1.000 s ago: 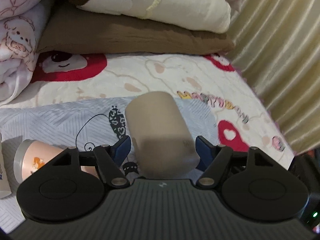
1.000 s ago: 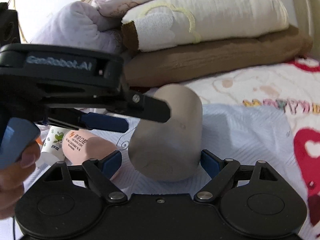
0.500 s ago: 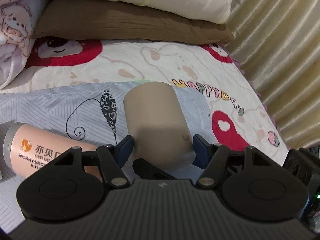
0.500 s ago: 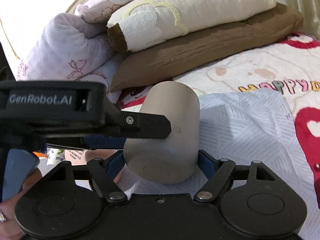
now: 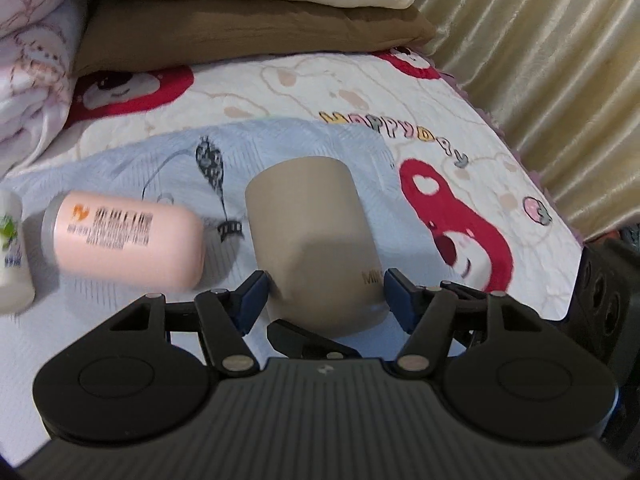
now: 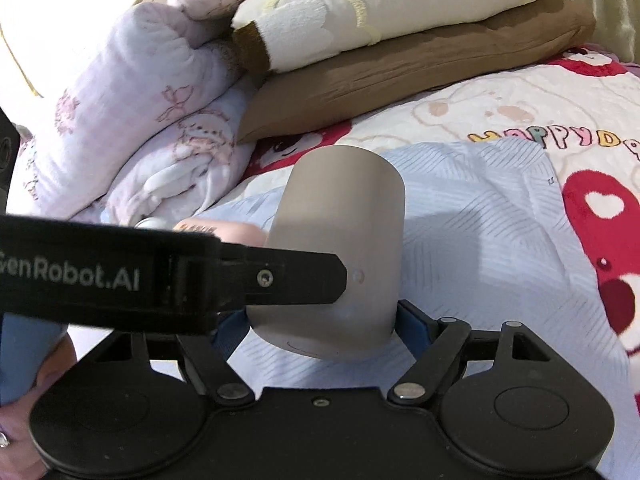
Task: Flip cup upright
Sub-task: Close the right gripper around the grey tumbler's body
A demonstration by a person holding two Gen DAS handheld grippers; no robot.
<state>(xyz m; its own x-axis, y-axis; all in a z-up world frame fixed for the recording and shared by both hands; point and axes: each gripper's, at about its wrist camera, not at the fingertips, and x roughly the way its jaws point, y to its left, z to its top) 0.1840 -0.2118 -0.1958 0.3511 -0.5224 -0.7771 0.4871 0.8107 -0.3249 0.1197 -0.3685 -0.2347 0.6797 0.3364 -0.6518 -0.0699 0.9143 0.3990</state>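
Note:
A plain beige cup (image 5: 312, 240) is held over a pale blue striped cloth (image 5: 168, 160) on the bed. Its closed base is toward both cameras and its far end tilts away. My left gripper (image 5: 324, 294) is shut on the cup near its base, blue pads on both sides. My right gripper (image 6: 324, 320) is shut on the same cup (image 6: 340, 248) from a crossing angle. The left gripper's black finger (image 6: 296, 278) lies across the cup's left side in the right wrist view. The cup's mouth is hidden.
A pink bottle (image 5: 124, 240) lies on its side on the cloth left of the cup, with a white bottle (image 5: 12, 256) beyond it. Stacked pillows (image 5: 248, 20) and folded quilts (image 6: 132, 120) stand at the bed's head. A curtain (image 5: 552, 60) hangs along the right edge.
Both grippers have lifted and turned the cup, so its far end tips further away and up. The bed now sits lower in both views. The pink bottle shows more fully.

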